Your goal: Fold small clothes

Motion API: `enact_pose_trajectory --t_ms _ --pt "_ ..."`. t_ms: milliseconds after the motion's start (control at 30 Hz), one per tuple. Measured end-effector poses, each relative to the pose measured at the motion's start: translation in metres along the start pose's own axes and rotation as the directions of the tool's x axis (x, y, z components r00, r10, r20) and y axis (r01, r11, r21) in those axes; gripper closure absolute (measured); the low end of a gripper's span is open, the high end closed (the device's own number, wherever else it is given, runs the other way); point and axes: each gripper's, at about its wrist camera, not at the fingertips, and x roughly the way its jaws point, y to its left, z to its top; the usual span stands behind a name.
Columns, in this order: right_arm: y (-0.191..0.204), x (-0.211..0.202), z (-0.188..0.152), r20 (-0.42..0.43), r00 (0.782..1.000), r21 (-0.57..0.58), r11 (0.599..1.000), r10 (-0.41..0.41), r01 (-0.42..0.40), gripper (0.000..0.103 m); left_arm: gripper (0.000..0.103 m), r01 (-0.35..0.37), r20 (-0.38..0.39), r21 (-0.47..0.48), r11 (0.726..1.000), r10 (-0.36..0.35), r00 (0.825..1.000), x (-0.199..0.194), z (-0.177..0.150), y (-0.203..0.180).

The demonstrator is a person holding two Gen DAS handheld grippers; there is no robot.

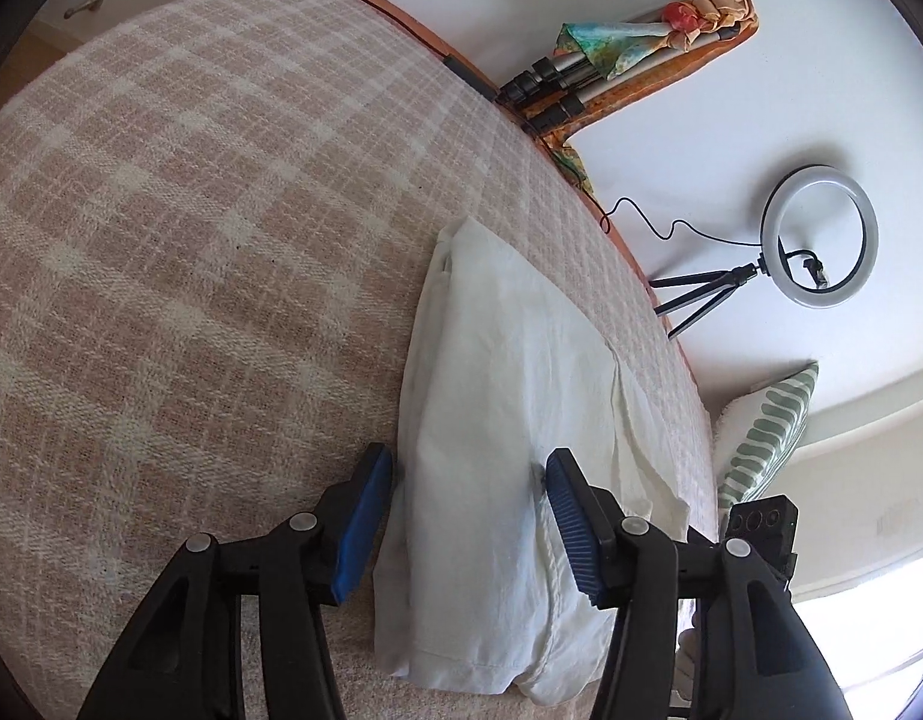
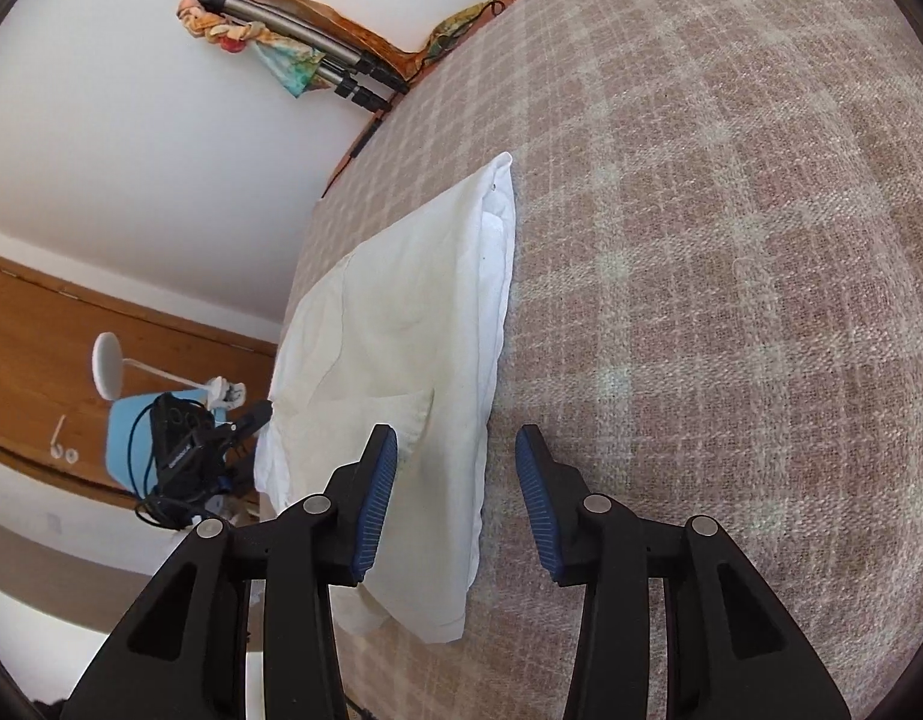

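Observation:
A white garment (image 1: 491,450) lies folded into a long narrow strip on the pink plaid blanket (image 1: 191,210), near the bed's edge. My left gripper (image 1: 467,516) is open, its blue pads straddling the near end of the strip just above the cloth. In the right wrist view the same garment (image 2: 401,330) runs away from me. My right gripper (image 2: 455,498) is open over the strip's right edge, with its left pad over the cloth and its right pad over the blanket (image 2: 731,300). Neither gripper holds anything.
A ring light on a small tripod (image 1: 815,240) stands on the white floor beside the bed. Tripod legs and colourful cloth (image 1: 629,54) lie there too. A green striped pillow (image 1: 761,432) sits by the bed edge. A blue object with a black device (image 2: 161,444) is at the left.

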Motion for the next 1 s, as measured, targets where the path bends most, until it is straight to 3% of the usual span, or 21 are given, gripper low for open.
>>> enact_pose_trajectory --t_ms 100,233,400,533,800,1000 --pt "0.002 0.006 0.003 -0.003 1.0 -0.003 1.0 0.012 -0.012 0.062 0.052 -0.01 -0.004 0.008 1.0 0.01 1.0 0.005 0.002 -0.004" --pt "0.008 0.017 0.006 -0.018 0.999 -0.015 0.999 0.033 -0.033 0.066 0.065 -0.023 -0.013 0.02 1.0 0.023 1.0 0.011 0.003 -0.008" --pt "0.018 0.021 0.005 -0.015 1.0 -0.053 0.999 -0.004 0.003 0.09 0.079 -0.067 0.011 0.061 0.996 0.066 0.998 0.01 -0.001 -0.019" --pt "0.037 0.013 0.003 0.018 0.998 -0.138 0.989 -0.056 0.058 0.094 0.089 -0.094 0.044 0.126 0.988 0.089 0.995 0.003 -0.005 -0.037" --pt "0.073 -0.011 0.006 0.086 0.989 -0.279 0.95 -0.121 0.141 0.095 0.093 -0.078 0.084 0.25 0.965 0.059 0.995 -0.001 -0.014 -0.09" --pt "0.074 -0.052 0.024 0.152 0.974 -0.32 0.924 -0.168 0.21 0.095 0.093 -0.027 0.06 0.305 0.952 0.009 0.998 0.028 -0.011 -0.134"
